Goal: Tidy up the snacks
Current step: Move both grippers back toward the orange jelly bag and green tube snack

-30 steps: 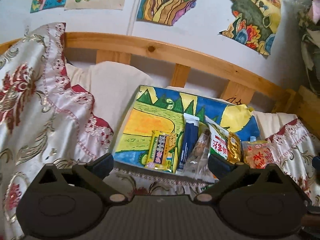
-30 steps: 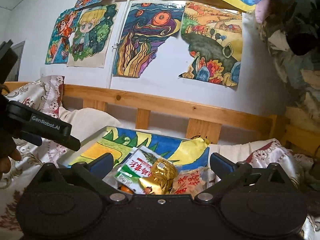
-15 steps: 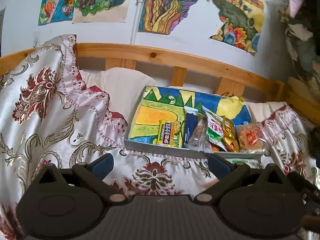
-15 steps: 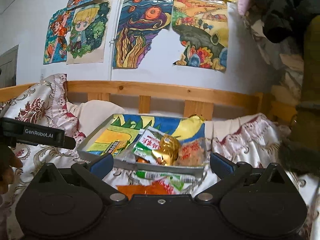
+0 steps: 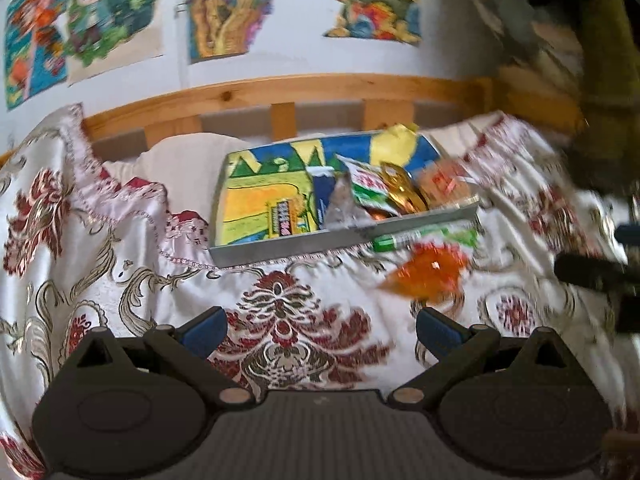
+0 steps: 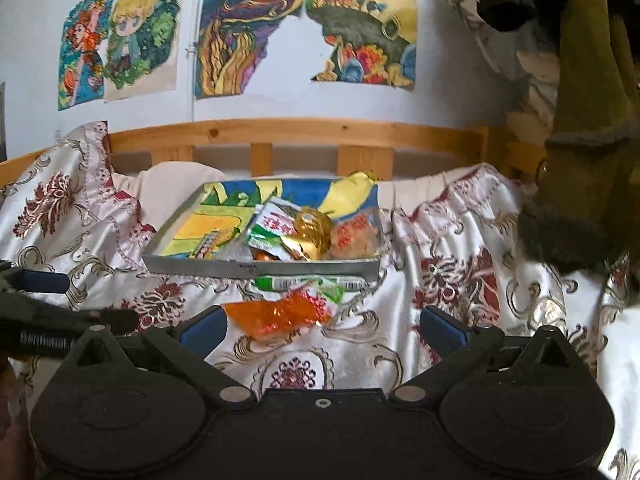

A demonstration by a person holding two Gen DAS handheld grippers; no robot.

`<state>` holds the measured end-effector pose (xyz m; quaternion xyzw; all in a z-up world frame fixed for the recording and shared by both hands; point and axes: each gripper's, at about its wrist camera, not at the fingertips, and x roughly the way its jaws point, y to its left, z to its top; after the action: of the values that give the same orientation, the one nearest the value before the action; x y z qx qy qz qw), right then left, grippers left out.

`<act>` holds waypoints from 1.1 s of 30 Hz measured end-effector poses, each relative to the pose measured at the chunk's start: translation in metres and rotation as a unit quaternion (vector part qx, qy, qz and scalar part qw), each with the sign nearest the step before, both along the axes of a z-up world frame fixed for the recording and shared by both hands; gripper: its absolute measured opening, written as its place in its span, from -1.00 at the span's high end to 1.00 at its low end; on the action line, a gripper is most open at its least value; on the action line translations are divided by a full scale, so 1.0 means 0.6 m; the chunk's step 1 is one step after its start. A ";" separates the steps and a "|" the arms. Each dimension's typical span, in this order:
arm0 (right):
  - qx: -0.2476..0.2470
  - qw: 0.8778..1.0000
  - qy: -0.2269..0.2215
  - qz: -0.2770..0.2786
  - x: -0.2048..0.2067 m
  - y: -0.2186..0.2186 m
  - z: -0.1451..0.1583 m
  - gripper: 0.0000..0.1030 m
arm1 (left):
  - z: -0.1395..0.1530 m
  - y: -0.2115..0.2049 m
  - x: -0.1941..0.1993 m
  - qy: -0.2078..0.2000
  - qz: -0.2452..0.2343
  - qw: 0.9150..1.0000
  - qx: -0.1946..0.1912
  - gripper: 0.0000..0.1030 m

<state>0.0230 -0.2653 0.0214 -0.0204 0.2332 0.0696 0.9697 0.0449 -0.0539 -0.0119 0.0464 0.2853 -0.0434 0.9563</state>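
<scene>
Orange-wrapped snack packet (image 6: 280,314) lies on the floral satin bedspread (image 6: 460,280), just in front of a shallow grey tray (image 6: 260,269), with a green-and-white packet (image 6: 308,283) between the two. Inside the tray, a green-and-white pouch (image 6: 274,226), gold foil packet (image 6: 312,232) and yellow bar (image 5: 283,218) crowd the near right side. Both the left claw (image 5: 318,330) and right claw (image 6: 322,326) hover spread apart and empty above the bedspread, short of the snacks. Children's drawings (image 6: 244,36) cover the wall above a wooden headboard (image 6: 300,132).
</scene>
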 end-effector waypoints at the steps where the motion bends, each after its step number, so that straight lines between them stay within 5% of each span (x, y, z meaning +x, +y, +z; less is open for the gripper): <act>1: 0.000 1.000 0.004 -0.002 0.002 -0.001 -0.001 -0.99 | -0.002 -0.002 -0.001 0.002 -0.002 1.000 0.005 -0.99; 33: 0.005 0.997 0.075 0.002 0.036 0.002 -0.020 -0.99 | -0.014 0.020 0.026 0.042 0.064 0.996 -0.053 -0.99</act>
<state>0.0448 -0.2642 0.0094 -0.0109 0.3048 0.0741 0.9495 0.0608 -0.0417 -0.0200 -0.0248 0.3247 0.0003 0.9455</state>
